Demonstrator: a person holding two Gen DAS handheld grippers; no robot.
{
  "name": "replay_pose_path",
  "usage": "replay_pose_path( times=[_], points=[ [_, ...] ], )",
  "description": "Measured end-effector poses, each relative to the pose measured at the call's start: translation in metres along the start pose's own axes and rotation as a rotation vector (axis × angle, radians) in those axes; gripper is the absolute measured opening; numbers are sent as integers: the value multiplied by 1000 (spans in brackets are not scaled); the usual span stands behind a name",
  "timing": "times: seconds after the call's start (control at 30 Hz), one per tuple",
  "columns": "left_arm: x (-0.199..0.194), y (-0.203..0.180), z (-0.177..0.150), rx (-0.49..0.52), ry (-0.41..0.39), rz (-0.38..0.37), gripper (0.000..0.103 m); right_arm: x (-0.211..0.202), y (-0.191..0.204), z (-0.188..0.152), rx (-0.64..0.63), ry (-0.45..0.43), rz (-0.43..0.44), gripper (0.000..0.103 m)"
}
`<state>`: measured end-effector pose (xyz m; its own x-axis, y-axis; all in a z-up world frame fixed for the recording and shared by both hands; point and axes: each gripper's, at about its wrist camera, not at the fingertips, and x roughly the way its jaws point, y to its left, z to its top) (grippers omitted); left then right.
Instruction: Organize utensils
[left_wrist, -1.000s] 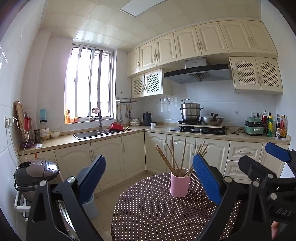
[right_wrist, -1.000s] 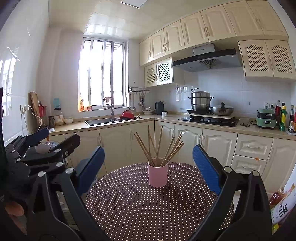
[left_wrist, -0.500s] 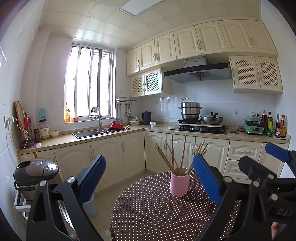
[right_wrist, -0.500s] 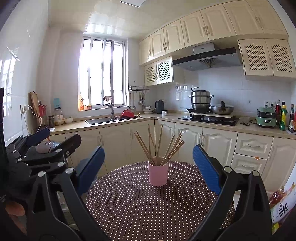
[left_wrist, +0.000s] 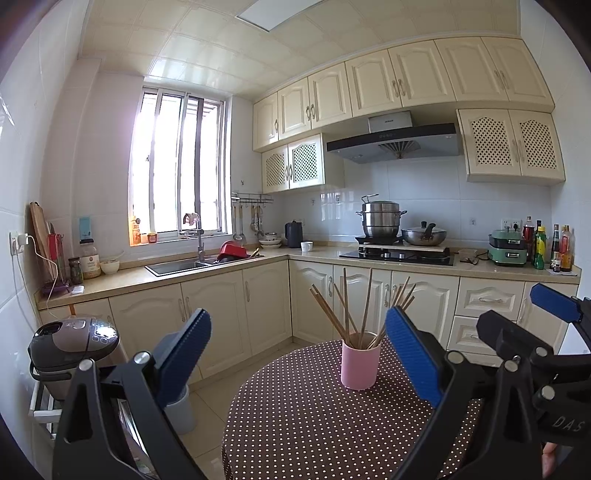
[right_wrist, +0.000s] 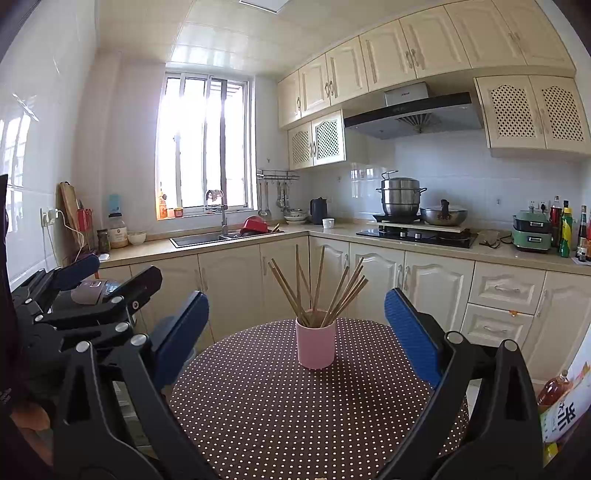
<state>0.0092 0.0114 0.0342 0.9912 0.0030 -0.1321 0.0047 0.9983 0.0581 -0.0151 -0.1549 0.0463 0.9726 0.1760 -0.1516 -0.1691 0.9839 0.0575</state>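
Note:
A pink cup (right_wrist: 316, 343) holding several wooden chopsticks (right_wrist: 317, 291) stands upright on a round table with a brown white-dotted cloth (right_wrist: 295, 410). My right gripper (right_wrist: 295, 332) is open, its blue pads wide apart, level with the cup and short of it. In the left wrist view the same cup (left_wrist: 360, 365) with its chopsticks (left_wrist: 354, 310) sits right of centre. My left gripper (left_wrist: 297, 350) is open and holds nothing. Each gripper shows in the other's view: the right gripper (left_wrist: 524, 317) at the right edge, the left gripper (right_wrist: 114, 273) at the left edge.
Cream kitchen cabinets and a counter (right_wrist: 229, 243) run behind the table, with a sink (right_wrist: 199, 238), a stove with pots (right_wrist: 417, 230) and bottles (right_wrist: 565, 232). A rice cooker (left_wrist: 70, 343) stands on a rack at the left. A bag and bottle (right_wrist: 561, 402) sit low on the right.

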Motion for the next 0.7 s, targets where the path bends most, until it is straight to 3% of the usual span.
replay_pose_path(
  times=[0.7],
  points=[
    [1,0,1,2,7,3,94,2,-1,0,7,11,1,94]
  ],
)
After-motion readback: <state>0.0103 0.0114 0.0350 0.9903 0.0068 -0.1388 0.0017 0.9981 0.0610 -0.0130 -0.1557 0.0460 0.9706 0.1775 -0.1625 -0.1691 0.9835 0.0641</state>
